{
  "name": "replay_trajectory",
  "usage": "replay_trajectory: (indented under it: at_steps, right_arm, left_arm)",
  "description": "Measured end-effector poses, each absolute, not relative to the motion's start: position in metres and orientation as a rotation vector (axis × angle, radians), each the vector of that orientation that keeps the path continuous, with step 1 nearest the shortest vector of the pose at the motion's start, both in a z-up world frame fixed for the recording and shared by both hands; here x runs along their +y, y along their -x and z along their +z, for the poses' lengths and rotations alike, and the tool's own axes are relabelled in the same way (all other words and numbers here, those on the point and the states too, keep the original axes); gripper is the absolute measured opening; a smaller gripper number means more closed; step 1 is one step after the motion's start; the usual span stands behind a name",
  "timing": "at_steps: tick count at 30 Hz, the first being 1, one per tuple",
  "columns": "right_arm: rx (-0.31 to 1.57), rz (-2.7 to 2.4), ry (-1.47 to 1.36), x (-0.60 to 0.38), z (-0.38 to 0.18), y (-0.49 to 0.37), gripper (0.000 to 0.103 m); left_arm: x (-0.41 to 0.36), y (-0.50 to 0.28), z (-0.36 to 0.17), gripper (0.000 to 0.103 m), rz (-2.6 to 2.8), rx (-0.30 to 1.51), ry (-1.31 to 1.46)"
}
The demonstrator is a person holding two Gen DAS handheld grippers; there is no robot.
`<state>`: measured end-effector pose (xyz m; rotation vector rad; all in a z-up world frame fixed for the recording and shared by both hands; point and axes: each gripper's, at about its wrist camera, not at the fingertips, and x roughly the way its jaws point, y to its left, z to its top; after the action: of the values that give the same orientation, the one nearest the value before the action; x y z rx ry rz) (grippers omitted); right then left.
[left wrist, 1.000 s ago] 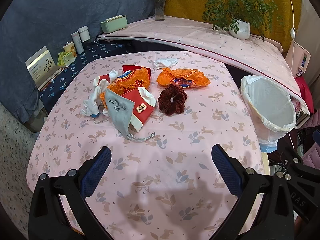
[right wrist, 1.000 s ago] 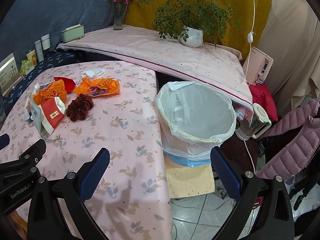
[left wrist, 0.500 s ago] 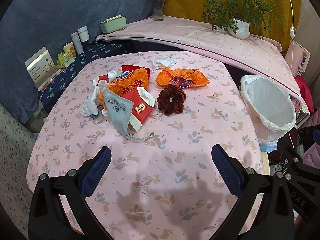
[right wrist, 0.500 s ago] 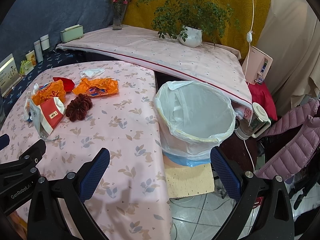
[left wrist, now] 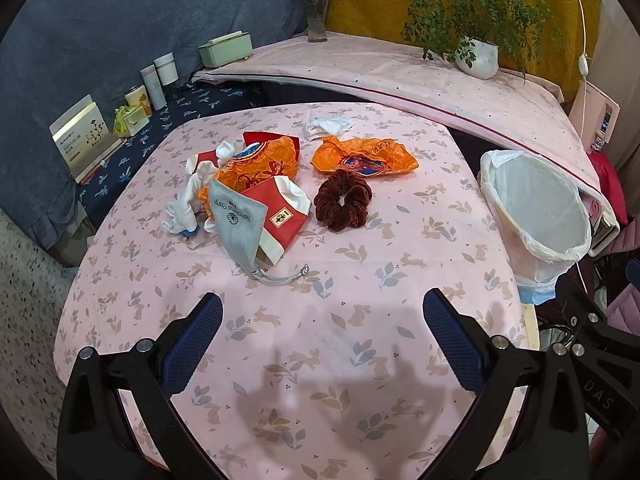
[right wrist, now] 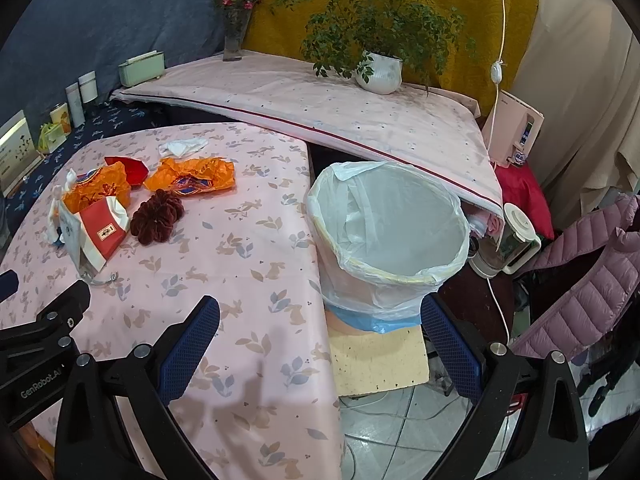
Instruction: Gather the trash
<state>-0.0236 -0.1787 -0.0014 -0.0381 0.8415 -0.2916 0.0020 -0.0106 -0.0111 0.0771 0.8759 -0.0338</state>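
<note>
Both hand-held grippers are hovering empty with jaws spread wide. From the left hand-held gripper [left wrist: 322,322], the trash pile is lying on the counter [left wrist: 360,360] toward twelve o'clock: the grey drawstring pouch [left wrist: 238,220] nearest at eleven, its long axis running toward the jaws, draped over the red carton [left wrist: 282,216], with the orange wrapper [left wrist: 364,156], the white tissue [left wrist: 328,127] and the dark red scrunchie [left wrist: 343,200] beyond. The lined waste bin [right wrist: 388,236] is standing off the counter edge at twelve o'clock from the right hand-held gripper [right wrist: 320,326]. The left one looks nearer the pile.
</note>
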Motion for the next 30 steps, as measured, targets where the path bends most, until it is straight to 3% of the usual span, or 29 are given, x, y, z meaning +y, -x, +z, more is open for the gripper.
replay_trajectory:
  at_steps: [30]
  right_arm:
    - [0.831, -0.305, 0.034, -0.1734, 0.0058, 0.0295, 0.096]
  left_arm:
    - [-0.0152, -0.0001, -0.0052, 0.096, -0.051, 0.85, -0.083]
